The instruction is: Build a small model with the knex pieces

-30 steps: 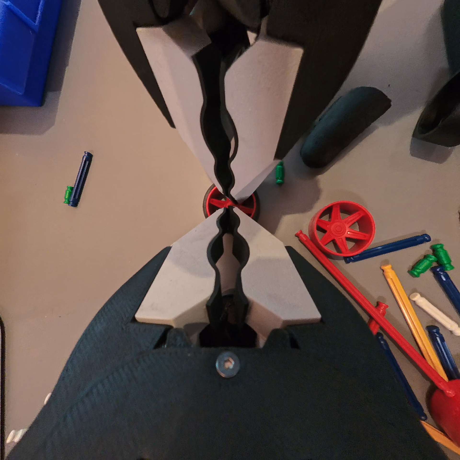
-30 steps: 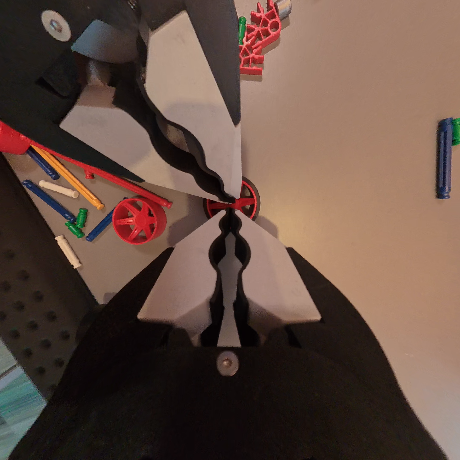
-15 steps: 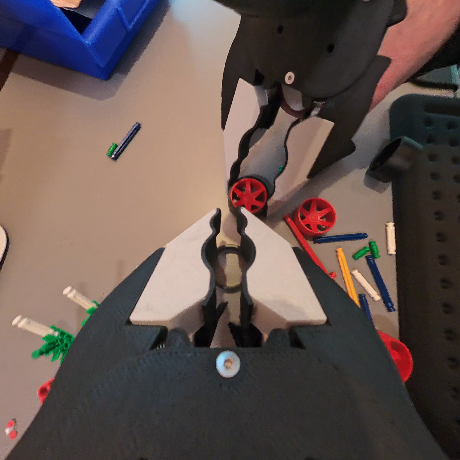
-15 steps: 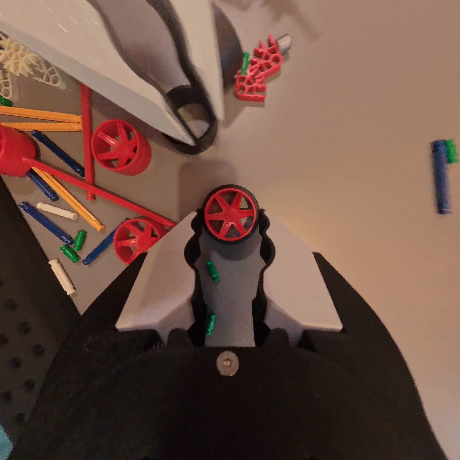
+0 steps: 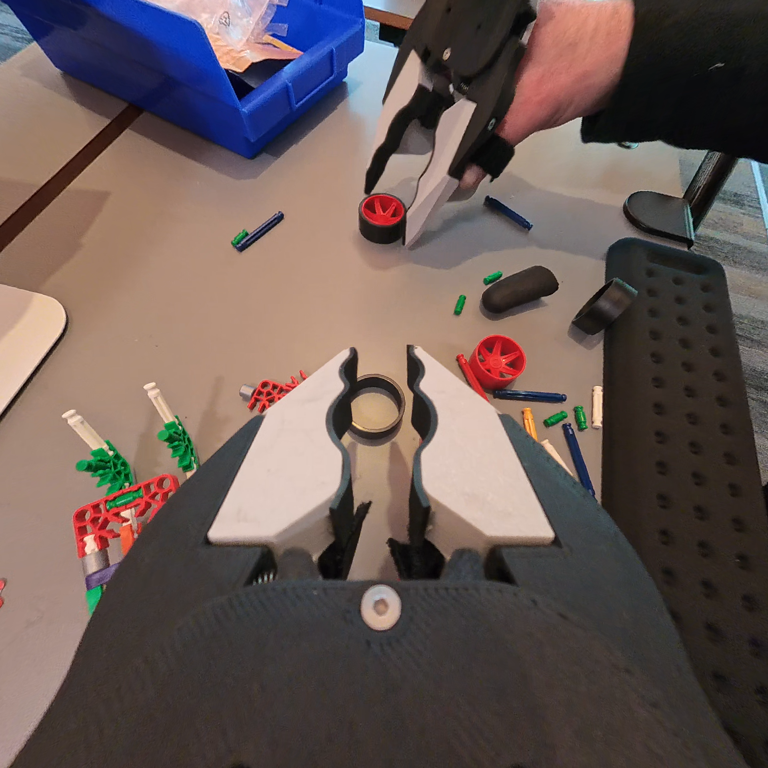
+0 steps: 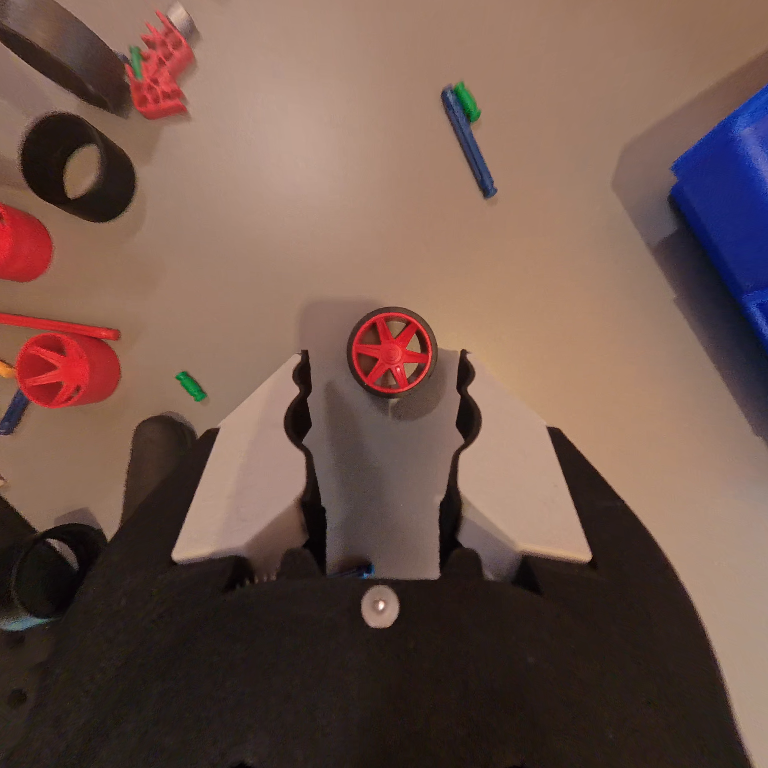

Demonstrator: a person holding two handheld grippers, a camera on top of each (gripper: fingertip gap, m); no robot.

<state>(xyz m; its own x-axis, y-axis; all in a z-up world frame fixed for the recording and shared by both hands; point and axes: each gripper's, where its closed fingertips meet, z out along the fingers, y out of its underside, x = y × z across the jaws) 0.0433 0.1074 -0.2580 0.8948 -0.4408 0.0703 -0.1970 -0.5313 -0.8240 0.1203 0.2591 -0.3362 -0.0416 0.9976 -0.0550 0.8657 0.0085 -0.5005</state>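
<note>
My left claw (image 5: 381, 353) is parted around a black ring (image 5: 377, 411), not gripping. My right claw (image 6: 384, 353) is spread, empty, its tips flanking the tyred red wheel (image 6: 391, 351) on the counter (image 6: 374, 187). Centre before closing.

We see a grey desk (image 5: 174, 316) strewn with toy parts: a red wheel in a black tyre (image 5: 382, 219), a bare red wheel (image 5: 497, 362), loose black tyre rings (image 5: 377, 406), and short green, blue, white and orange rods. A blue bin (image 5: 195, 62) sits at its far edge. Red and green connector pieces (image 5: 120, 498) cluster at the near left, and a black perforated mat (image 5: 681, 415) lies along the right.
</note>
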